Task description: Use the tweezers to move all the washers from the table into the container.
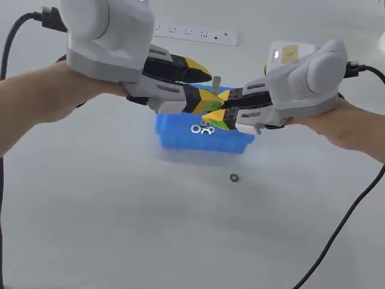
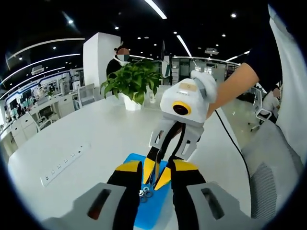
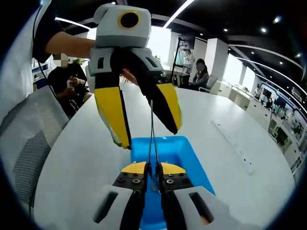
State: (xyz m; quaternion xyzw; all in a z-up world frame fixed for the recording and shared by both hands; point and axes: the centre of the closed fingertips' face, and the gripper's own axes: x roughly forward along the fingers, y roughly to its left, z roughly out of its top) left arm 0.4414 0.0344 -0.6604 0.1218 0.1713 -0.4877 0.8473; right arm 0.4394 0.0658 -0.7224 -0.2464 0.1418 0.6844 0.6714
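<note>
The pale tabletop [image 1: 120, 229] carries a blue container [image 1: 174, 137], and both grippers meet just above it. The left gripper [image 1: 212, 91] has its jaws spread wide, straddling the tweezers [image 3: 152, 136] without pressing them. The right gripper [image 3: 153, 168] has its jaws closed almost fully on the tweezers, whose thin arms run up between the left jaws. Whether the tweezer tips carry anything I cannot tell. A cluster of washers [image 1: 203, 128] lies inside the container; one lone washer [image 1: 233, 177] sits on the tabletop just in front of it — likely the next target. Keep the right grip firm so the tweezers don't twist, lower the tips either side of that washer, and pinch the arms gently — too hard and it may skip away.
</note>
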